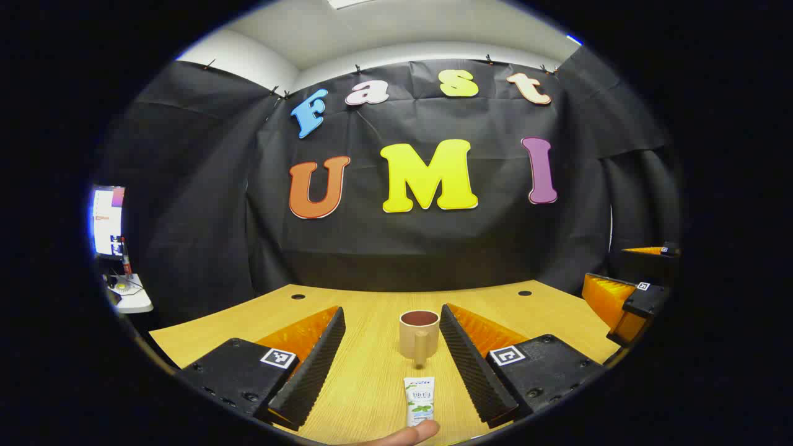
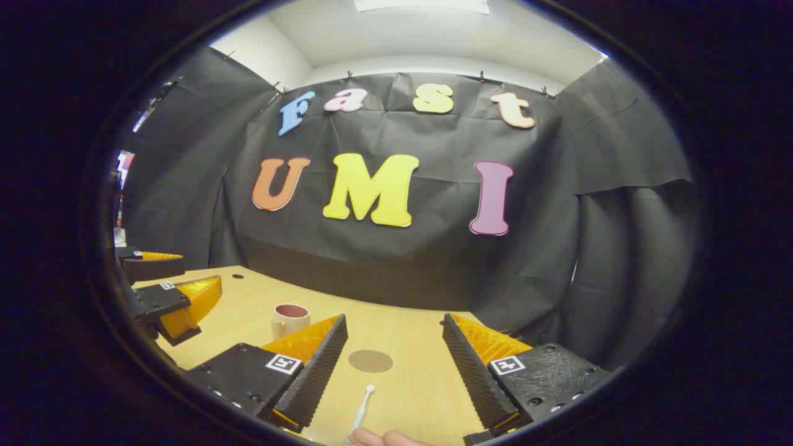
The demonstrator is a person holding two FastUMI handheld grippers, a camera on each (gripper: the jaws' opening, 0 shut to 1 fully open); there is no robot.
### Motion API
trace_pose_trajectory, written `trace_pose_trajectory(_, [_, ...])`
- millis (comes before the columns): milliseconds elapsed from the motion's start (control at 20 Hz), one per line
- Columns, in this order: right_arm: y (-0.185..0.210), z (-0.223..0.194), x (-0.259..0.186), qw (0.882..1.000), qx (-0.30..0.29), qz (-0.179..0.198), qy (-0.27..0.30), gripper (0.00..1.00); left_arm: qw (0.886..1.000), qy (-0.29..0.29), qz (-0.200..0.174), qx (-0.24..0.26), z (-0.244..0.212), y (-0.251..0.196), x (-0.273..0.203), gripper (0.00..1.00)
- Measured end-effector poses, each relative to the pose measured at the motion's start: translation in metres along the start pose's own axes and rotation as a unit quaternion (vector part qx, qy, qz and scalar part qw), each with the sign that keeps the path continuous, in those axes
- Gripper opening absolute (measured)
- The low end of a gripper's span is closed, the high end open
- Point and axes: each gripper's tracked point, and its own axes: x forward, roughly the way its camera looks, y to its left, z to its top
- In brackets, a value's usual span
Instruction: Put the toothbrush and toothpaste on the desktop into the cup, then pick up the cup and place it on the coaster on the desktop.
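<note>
Beige and round, the cup [image 1: 419, 334] stands upright on the wooden desktop [image 1: 365, 384], with a dark reddish inside and its handle turned toward the left gripper's camera. Just before it lies the toothpaste [image 1: 419, 400], a flat white tube with green print, its length pointing to the cup but not touching it. A fingertip [image 1: 406, 433] rests at the near end of the tube.

In the right gripper view the toothbrush [image 2: 361, 414] is a thin white stick lying on the desk, its small rounded head toward the coaster [image 2: 370, 360], a flat brown disc a little beyond it. A fingertip [image 2: 384, 438] shows at the near end of the brush.

The left gripper [image 1: 393, 367] is wide open and holds nothing; cup and toothpaste lie in the gap between its ribbed, wedge-shaped fingers. The right gripper [image 2: 394, 370] is also wide open and empty, with coaster and toothbrush between its fingers. The desktop has a light wood grain and small dark round holes near its far edge.
</note>
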Motion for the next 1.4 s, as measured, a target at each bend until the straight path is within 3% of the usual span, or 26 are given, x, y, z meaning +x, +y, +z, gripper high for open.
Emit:
trace_pose_trajectory(350, [-0.014, -0.012, -0.002, 1.0, -0.003, -0.029, 0.011, 0.96, 1.0, -0.017, -0.015, 0.01, 0.017, 0.001, 0.008, 0.97])
trace_pose_trajectory(700, [-0.017, -0.034, 0.024, 0.999, 0.032, -0.008, 0.02, 0.96, 1.0, 0.003, -0.004, 0.016, 0.006, 0.003, 0.004, 0.98])
trace_pose_trajectory(1000, [-0.017, -0.048, 0.01, 0.999, 0.038, 0.014, 0.03, 0.94, 1.0, -0.002, 0.0, -0.016, 0.023, -0.005, -0.015, 0.97])
trace_pose_trajectory(1400, [-0.026, -0.031, -0.01, 0.998, 0.056, 0.008, 0.006, 0.94, 0.999, -0.028, -0.015, 0.026, 0.055, -0.034, -0.03, 0.97])
